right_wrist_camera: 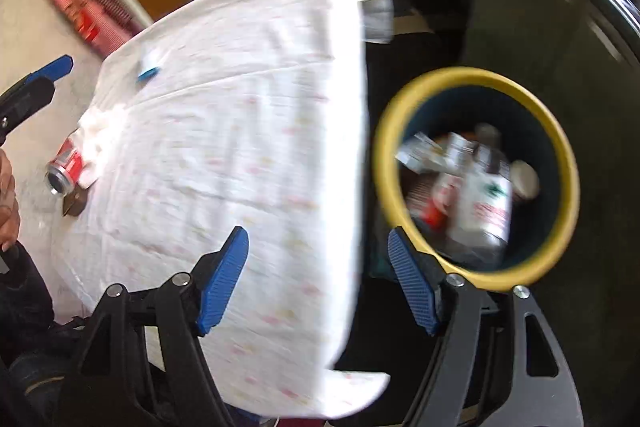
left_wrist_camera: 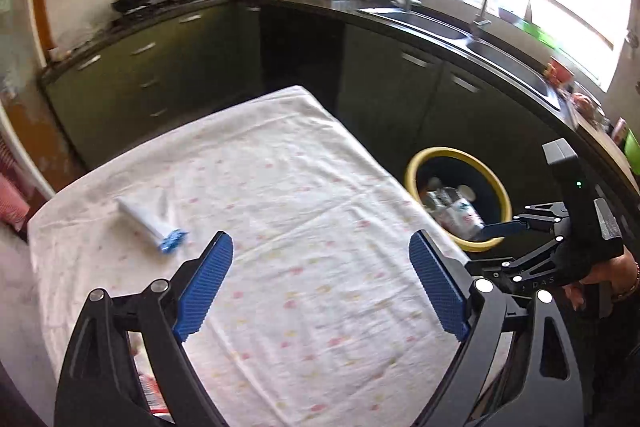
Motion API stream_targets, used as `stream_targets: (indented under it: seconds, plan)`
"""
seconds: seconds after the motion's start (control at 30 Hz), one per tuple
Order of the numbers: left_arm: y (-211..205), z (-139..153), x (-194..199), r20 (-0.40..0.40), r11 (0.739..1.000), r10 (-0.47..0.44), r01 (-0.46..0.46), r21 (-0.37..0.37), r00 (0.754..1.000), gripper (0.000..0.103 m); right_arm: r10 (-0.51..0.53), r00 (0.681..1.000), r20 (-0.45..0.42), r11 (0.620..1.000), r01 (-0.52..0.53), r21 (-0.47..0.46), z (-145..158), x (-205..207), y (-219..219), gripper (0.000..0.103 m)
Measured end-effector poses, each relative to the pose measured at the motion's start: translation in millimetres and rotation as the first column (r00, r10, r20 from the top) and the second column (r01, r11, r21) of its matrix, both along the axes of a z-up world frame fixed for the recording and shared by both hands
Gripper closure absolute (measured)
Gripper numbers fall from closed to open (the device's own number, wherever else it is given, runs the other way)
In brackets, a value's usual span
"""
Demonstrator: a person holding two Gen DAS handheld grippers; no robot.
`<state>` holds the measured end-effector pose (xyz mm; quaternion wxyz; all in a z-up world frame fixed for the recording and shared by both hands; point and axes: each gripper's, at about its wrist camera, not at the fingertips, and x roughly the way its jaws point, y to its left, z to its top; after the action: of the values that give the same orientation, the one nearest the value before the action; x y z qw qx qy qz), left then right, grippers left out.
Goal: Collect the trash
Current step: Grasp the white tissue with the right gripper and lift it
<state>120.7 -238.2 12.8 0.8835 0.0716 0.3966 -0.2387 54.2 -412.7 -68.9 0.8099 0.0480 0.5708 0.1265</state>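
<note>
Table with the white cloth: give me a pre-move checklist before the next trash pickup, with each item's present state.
1. Left hand-held gripper empty, jaws apart: ok.
2. Right hand-held gripper empty, jaws apart: ok.
3. Yellow-rimmed bin beside the table, mouth unobstructed: ok.
4. Trash left on the white cloth: not ok; the white tube with blue cap, red can and crumpled tissue remain.
5. Red can stable on the table: cannot tell; it lies at the cloth's edge.
6. Right wrist view sharp enough to aim: not ok, blurred.
</note>
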Motion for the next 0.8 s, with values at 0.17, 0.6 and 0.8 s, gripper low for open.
stream_targets:
  seconds: [0.17,0.6,0.8]
  plan:
    - [96.6,-2.7,-14.3,0.001,0.985,0.173,-0.173,-0.007,0.985,0.012,0.186,0.983,0.011,0.980,-0.186,0.064,4.8,35.2,95.0,0.034]
    - [231.5,-33.2,-49.8,-0.040,0.934,0.356,-0.356,-0.010,0.934,0.011,0.301,0.953,-0.038,0.935,-0.287,0.206,-0.1,105.8,256.8,0.035]
    - [238.5,-39.2,-51.1,-0.058,0.941,0.335,-0.337,-0.029,0.940,0.011,0.275,0.956,-0.103,0.950,-0.254,0.180,-23.0,117.4,280.5,0.044]
